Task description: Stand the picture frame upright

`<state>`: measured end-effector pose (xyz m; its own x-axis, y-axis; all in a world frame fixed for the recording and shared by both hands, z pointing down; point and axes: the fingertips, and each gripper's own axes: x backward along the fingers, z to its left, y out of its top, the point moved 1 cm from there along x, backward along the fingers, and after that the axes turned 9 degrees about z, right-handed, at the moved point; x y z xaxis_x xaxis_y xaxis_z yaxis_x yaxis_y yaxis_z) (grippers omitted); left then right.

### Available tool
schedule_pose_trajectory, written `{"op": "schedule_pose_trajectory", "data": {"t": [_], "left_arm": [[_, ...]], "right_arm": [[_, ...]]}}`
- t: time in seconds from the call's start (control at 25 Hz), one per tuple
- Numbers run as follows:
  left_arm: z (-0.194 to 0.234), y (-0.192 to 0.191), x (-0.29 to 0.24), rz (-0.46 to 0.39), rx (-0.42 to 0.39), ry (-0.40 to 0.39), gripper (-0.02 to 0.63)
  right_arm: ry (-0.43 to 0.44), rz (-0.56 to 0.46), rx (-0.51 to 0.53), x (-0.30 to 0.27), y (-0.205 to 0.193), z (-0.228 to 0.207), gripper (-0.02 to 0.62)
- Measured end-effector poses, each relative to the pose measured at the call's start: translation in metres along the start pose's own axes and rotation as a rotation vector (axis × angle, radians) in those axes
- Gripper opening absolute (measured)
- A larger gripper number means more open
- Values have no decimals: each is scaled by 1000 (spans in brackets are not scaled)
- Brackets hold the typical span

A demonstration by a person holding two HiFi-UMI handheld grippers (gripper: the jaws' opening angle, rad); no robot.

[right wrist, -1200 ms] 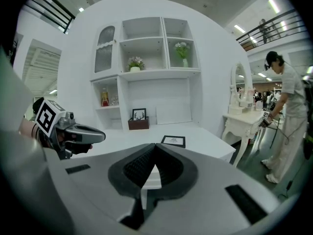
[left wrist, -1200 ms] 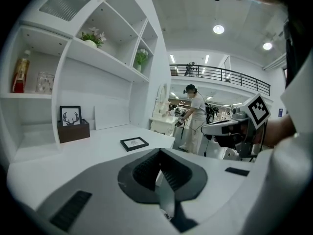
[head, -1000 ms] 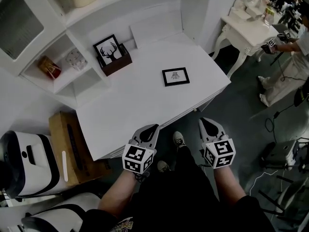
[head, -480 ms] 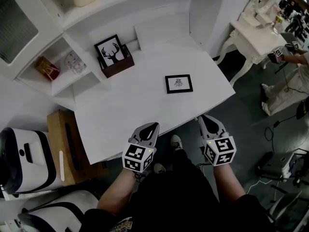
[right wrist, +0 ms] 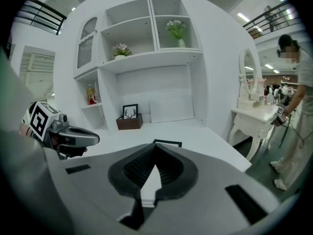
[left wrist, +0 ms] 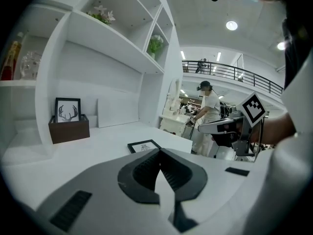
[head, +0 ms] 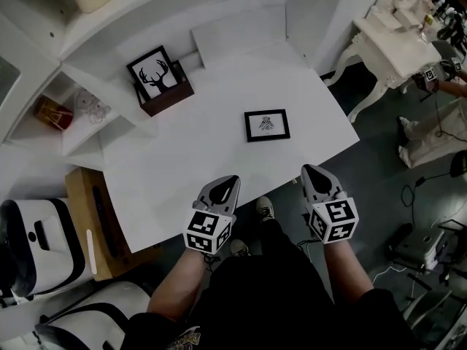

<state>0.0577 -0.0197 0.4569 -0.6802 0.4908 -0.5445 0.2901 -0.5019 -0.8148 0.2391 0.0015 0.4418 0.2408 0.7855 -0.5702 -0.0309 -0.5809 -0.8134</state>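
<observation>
- The picture frame [head: 267, 125] is lying flat and face up on the white desk [head: 182, 166]. It's on the right half, a bit in from the front edge, and has a black border with a small dark drawing in the middle.
- The left gripper [head: 232, 181] hangs right at the desk's front edge. Its jaws are pressed together with nothing between them.
- The right gripper [head: 309, 171] is just short of that same edge, further right. Its jaws are closed tight and empty too.
- Neither gripper touches the frame. It sits well ahead of them, roughly between the 2.
- At the back left of the desk there's a brown box [head: 173, 98] with a deer antler picture [head: 153, 76] standing upright in it.
- A plain white panel [head: 237, 39] leans against the back wall.
- The shelves on the left hold a red thing [head: 52, 113] and a clear glass thing [head: 91, 106]. I can't tell what either one is.
- Off to the right there's a white dressing table [head: 394, 42], and another person [head: 438, 133] stands next to it.
</observation>
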Motion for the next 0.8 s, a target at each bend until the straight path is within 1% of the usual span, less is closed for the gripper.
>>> {"op": "schedule_pose_trajectory", "data": {"t": [0.44,0.6,0.8], "left_arm": [[15,7,-51,52,29,20,6],[22,11,-66,69,38,34,6],[32,10,-85,82,65,54,6]], "right_arm": [[32,54,-7,-48,4,-38,3],[56,79,-7,-69,3,-48,3],[79,110,5,-96,3,-59,3]]}}
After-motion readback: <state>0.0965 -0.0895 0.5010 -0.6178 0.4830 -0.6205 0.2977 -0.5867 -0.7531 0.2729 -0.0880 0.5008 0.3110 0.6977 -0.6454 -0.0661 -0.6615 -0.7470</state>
